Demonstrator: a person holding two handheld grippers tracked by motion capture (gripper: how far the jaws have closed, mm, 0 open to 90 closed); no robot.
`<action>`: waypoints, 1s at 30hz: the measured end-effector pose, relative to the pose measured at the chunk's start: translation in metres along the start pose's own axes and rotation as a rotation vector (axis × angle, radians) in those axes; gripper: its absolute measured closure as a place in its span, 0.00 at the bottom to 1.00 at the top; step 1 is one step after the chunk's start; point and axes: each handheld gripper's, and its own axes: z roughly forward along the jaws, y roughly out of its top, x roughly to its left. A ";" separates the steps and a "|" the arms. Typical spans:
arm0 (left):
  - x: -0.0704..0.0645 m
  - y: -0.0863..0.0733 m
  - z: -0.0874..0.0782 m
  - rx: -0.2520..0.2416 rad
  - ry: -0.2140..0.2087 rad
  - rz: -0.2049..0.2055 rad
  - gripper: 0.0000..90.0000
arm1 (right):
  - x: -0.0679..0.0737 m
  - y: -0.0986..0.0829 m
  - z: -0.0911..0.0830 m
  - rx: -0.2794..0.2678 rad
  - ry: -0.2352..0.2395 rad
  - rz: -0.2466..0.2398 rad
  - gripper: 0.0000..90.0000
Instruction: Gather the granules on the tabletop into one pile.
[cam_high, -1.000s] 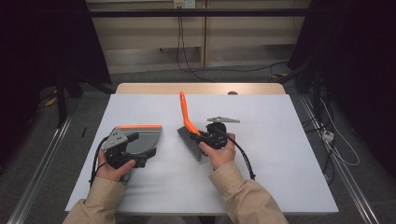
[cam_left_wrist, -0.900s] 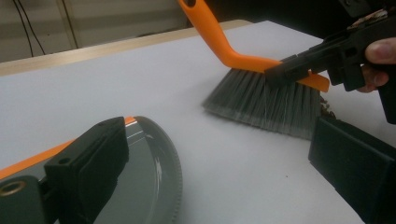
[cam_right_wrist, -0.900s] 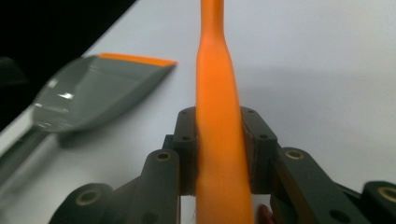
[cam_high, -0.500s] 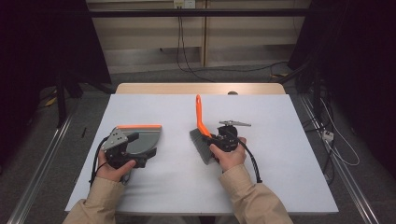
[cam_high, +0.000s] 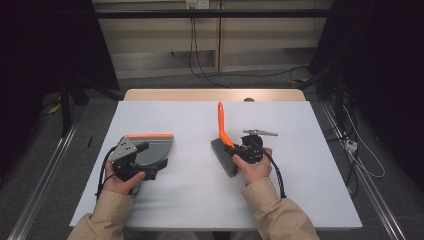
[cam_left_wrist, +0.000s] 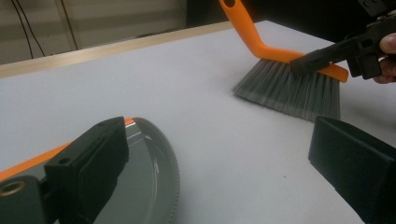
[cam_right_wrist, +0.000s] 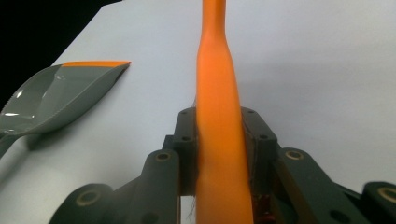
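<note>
Orange-handled brush (cam_high: 223, 142) with grey bristles is pinched at its handle by the right gripper (cam_high: 248, 150) mid-table, while the grey plastic dustpan (cam_high: 150, 149) is apparently held by the left gripper (cam_high: 134, 162), though its grip cannot be told; next, sweeping toward the pan is needed.

Beige long sleeves (cam_high: 280, 215); black two-jaw left gripper (cam_high: 131, 162) with grey triangular plate, black right gripper (cam_high: 247, 150), black cables (cam_high: 276, 172) trailing.

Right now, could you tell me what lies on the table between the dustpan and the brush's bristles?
Nothing: in the high view, bare white table separates the dustpan from the brush; the left gripper view shows the same bare stretch.
</note>
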 end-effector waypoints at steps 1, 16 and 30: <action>0.000 0.000 0.000 0.000 -0.002 0.001 0.05 | -0.001 0.000 0.000 -0.004 0.012 0.005 0.79; 0.000 0.003 -0.008 0.052 0.005 -0.010 0.06 | 0.006 0.022 -0.019 -0.022 0.070 -0.055 0.79; 0.010 -0.012 -0.021 0.121 0.053 -0.026 0.07 | -0.021 0.022 -0.040 -0.031 0.028 -0.140 0.79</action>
